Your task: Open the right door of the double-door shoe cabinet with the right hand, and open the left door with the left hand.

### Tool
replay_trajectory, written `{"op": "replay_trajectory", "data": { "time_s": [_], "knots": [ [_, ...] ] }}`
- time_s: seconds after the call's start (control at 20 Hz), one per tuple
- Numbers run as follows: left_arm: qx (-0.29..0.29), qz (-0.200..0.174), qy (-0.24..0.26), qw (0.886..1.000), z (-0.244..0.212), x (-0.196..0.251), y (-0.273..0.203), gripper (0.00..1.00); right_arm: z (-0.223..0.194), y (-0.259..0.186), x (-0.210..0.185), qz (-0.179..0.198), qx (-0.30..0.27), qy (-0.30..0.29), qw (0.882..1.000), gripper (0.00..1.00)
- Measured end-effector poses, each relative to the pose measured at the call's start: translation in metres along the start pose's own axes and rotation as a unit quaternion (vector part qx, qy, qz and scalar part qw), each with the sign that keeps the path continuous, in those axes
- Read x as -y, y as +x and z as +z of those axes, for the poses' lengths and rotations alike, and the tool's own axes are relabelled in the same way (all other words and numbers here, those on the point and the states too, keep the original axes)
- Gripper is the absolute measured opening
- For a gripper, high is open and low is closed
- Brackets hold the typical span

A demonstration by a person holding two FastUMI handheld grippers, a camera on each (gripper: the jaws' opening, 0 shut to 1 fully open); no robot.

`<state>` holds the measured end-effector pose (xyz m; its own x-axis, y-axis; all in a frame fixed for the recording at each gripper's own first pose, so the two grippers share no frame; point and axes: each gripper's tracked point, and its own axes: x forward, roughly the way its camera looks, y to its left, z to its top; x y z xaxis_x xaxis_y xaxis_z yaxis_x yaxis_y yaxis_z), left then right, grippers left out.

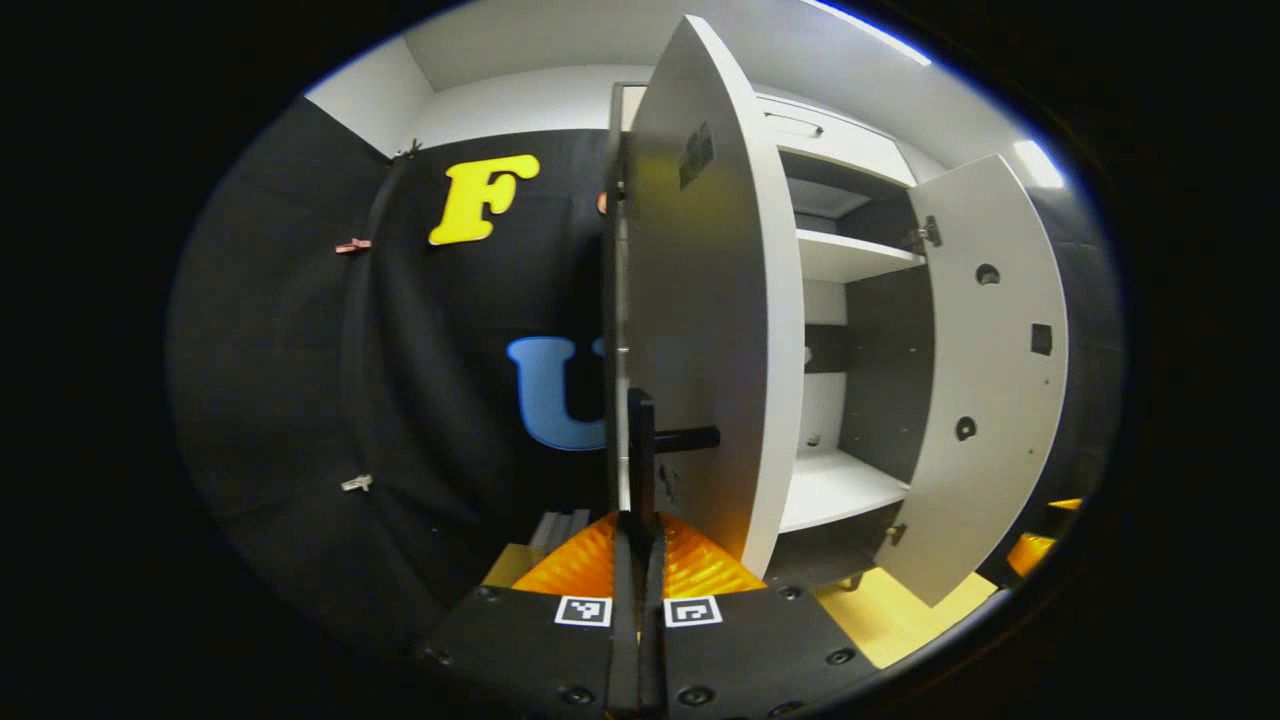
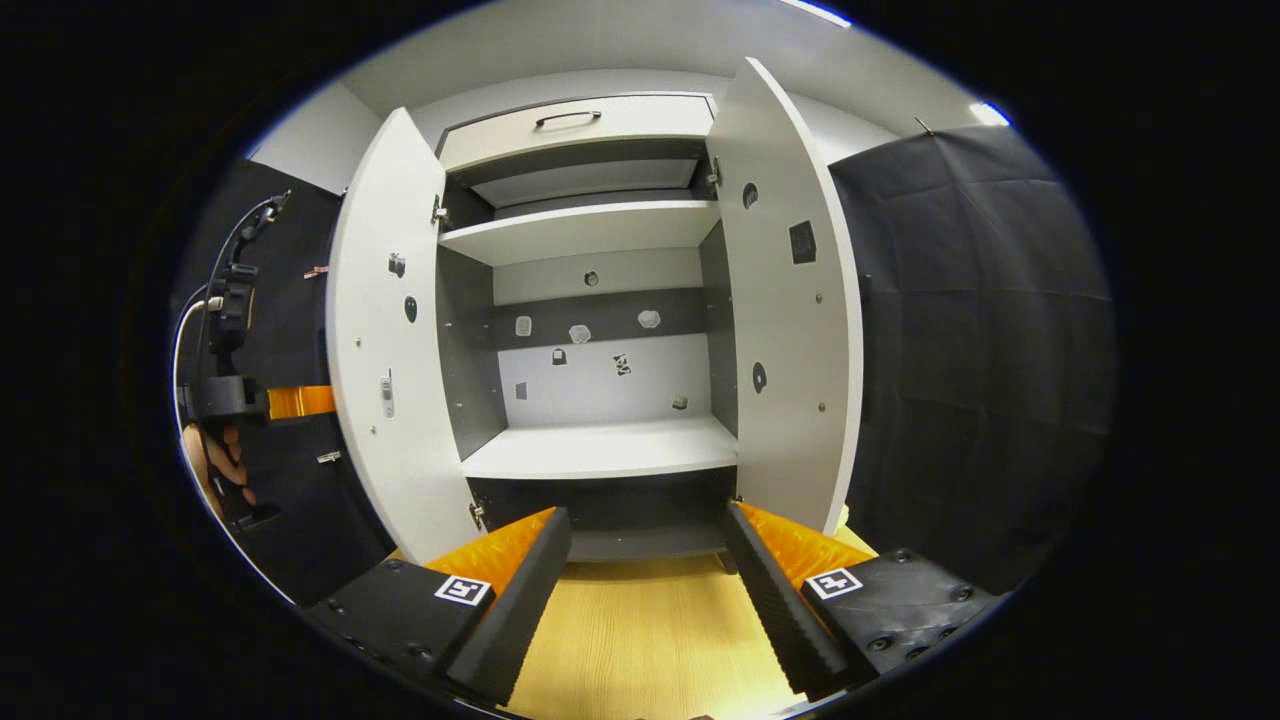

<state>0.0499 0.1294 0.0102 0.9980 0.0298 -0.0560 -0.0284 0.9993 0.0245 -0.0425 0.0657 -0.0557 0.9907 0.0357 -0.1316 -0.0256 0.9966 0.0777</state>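
Pale wooden flooring [image 2: 640, 640] lies bare before the white double-door shoe cabinet [image 2: 590, 230]; both doors stand swung wide — shelves bare. My left gripper [image 1: 637, 470] is pressed together on the left door's [image 1: 700, 330] dark bar handle [image 1: 690, 437]. My right gripper [image 2: 645, 560] hangs spread, apart from the right door [image 2: 790, 340].

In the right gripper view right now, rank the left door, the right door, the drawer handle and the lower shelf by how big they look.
1. Left door and right door: look alike, so unranked.
2. Lower shelf.
3. Drawer handle, smallest.
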Motion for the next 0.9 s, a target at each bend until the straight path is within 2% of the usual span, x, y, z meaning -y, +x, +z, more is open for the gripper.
{"op": "replay_trajectory", "data": {
  "time_s": [0.05, 0.1, 0.15, 0.25, 0.35, 0.7, 0.8, 0.9],
  "knots": [
    [0.0, 0.01, -0.003, 1.0, 0.0, -0.019, -0.005, 0.03, -0.001, -0.001, -0.002, 0.002, -0.001, -0.001, 1.0, 0.98],
    [-0.003, -0.016, -0.036, 0.999, -0.001, -0.02, -0.002, 0.05, -0.002, -0.001, -0.003, 0.003, -0.002, -0.001, 1.0, 0.98],
    [-0.006, -0.027, -0.059, 0.998, 0.0, -0.02, 0.002, 0.05, -0.003, -0.001, -0.002, 0.003, -0.003, -0.002, 1.0, 0.98],
    [-0.001, -0.026, -0.038, 0.999, 0.002, -0.023, 0.0, 0.03, -0.004, 0.001, -0.002, 0.001, -0.005, -0.003, 1.0, 0.98],
    [0.002, -0.016, -0.009, 1.0, 0.004, -0.023, 0.001, 0.07, -0.003, 0.0, 0.001, -0.003, -0.006, 0.0, 1.0, 0.98],
    [-0.007, -0.001, -0.023, 1.0, 0.002, -0.024, -0.002, 0.05, 0.003, 0.002, 0.027, -0.031, 0.002, 0.006, 0.999, 0.98],
    [-0.004, 0.016, -0.015, 1.0, 0.005, -0.024, -0.006, 0.03, 0.008, 0.003, 0.033, -0.035, 0.008, 0.009, 0.999, 0.98],
    [-0.008, 0.022, 0.001, 1.0, 0.002, -0.016, -0.021, 0.06, 0.014, 0.003, 0.037, -0.037, 0.01, 0.005, 0.999, 0.98]
  ]
}}
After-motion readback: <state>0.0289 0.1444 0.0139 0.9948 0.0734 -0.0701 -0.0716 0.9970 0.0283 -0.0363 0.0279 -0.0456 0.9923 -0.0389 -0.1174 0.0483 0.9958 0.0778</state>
